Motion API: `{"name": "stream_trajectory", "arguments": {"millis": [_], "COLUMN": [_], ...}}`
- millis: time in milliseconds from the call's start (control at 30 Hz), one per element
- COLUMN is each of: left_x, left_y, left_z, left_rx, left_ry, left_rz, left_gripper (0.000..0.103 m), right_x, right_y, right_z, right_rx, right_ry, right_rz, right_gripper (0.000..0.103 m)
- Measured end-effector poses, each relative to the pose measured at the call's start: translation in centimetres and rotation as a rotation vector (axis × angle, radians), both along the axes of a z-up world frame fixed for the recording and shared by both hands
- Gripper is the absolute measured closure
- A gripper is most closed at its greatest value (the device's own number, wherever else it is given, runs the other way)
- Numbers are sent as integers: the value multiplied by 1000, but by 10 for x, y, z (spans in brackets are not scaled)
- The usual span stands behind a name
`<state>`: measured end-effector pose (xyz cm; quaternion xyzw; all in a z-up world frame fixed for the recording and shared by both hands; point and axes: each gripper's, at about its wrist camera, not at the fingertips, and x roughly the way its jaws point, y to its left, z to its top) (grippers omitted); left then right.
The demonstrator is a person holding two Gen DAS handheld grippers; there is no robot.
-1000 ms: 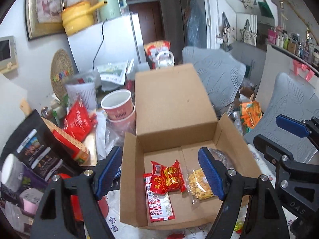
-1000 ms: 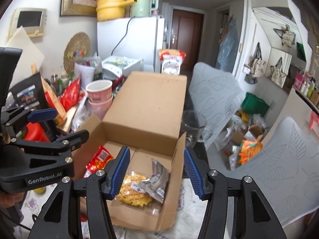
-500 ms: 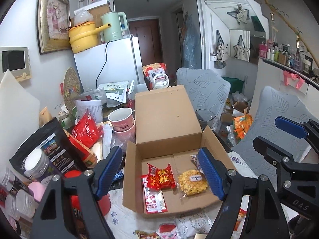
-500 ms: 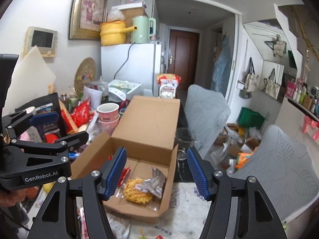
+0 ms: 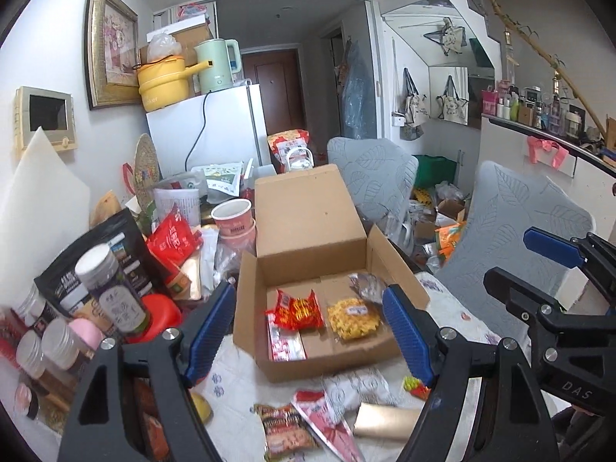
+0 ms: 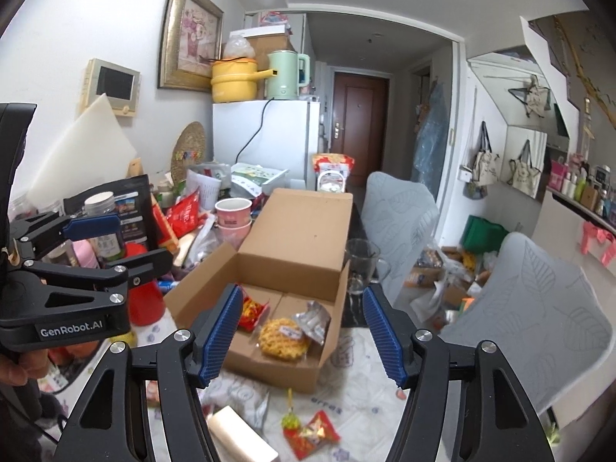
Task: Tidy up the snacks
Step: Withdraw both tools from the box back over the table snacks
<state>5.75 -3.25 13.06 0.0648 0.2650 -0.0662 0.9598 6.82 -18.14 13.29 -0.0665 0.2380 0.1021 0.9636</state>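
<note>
Open cardboard box [image 5: 308, 254] sits mid-table on the patterned cloth, lid flap standing up at the back; inside lie a red snack packet [image 5: 295, 308], a flat red-white sachet [image 5: 285, 344] under it, and a yellow waffle-like snack [image 5: 353, 317] in clear wrap with a silvery pack end beside it. Loose snacks wait on the cloth in front of the box: a dark-red packet [image 5: 283, 429], a pink-white packet [image 5: 327, 419], a beige bar [image 5: 385, 419], a small red-green packet [image 6: 312, 433]. Left gripper [image 5: 308, 331] is released, jaws wide, nothing between them. Right gripper [image 6: 300, 333] is also empty; its jaws have just been opening, nothing between them. Step looks like between placements. Next move likely calls for lowering to a loose packet near the front edge, closing on it, then carrying it over the box wall.
</note>
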Motion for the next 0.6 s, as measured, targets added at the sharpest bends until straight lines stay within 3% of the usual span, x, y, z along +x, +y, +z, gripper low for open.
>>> {"name": "stream_trajectory", "arguments": {"millis": [600], "left_x": [-61], "left_y": [5], "left_z": [-41], "left_rx": [7], "left_ry": [63], "left_rz": [-48], "left_gripper": [24], "right_x": [-63], "right_y": [6], "right_z": [-42], "right_rx": [47], "right_ry": [44], "right_rz": [30], "right_gripper": [36]}}
